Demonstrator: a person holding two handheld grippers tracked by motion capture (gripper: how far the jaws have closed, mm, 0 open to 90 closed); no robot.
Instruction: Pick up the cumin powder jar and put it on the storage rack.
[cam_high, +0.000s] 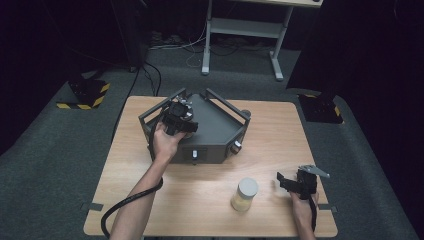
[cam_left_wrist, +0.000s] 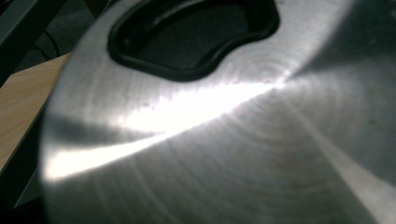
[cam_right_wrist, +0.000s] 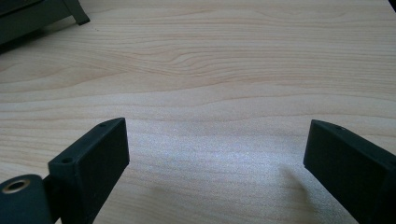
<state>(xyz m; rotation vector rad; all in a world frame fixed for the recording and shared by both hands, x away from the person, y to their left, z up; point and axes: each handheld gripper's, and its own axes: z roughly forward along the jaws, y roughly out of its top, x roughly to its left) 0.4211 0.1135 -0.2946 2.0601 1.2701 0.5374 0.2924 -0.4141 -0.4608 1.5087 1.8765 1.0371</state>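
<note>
The left gripper (cam_high: 181, 116) is held over the grey metal frame (cam_high: 220, 131), jaws pressed together; a brushed metal disc (cam_left_wrist: 224, 140) is seen close before it. The right gripper (cam_right_wrist: 217, 163), jaws spread and empty, is rested on the table (cam_high: 270, 130) beside the jar (cam_high: 245, 194).

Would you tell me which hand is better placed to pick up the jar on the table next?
The right gripper, probably: its jaws stand open and empty beside the jar, while the left gripper is busy over the grey box.
</note>
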